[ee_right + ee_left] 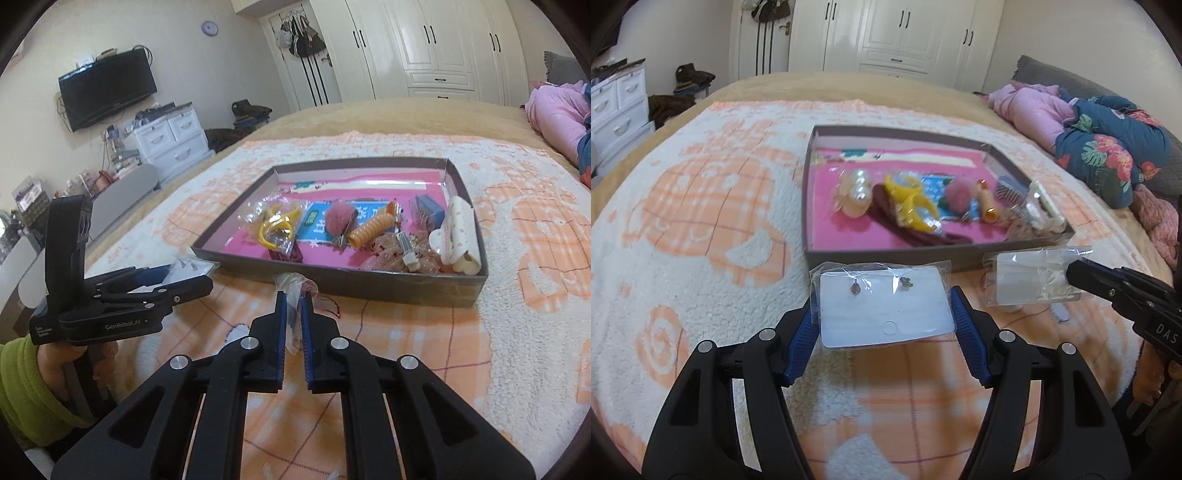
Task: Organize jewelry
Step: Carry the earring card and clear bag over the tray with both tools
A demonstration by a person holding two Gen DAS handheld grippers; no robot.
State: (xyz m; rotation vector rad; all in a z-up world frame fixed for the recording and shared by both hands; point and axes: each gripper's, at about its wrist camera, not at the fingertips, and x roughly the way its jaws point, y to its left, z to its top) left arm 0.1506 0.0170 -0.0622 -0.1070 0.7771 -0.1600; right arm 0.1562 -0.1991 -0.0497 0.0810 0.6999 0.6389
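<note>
Tray contents (916, 206): blurring together, small pieces too smeared to name.
Right bag (295, 295): contents hiding between the jaws.
Green sleeve (26, 391): running off the frame edge.

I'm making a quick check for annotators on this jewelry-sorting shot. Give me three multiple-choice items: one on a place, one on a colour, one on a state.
1. Where is the pink pom-pom?
A. inside the tray
B. on the blanket
C. in a gripper

2. What colour are the bangles in the tray?
A. green
B. yellow
C. black

3. What is the right gripper doing?
A. standing wide open
B. resting in the tray
C. clamped on a clear plastic bag

Key: 1 A, it lies on the pink lining; 2 B, both rings are yellow; 3 C, the pads pinch the plastic.
</note>
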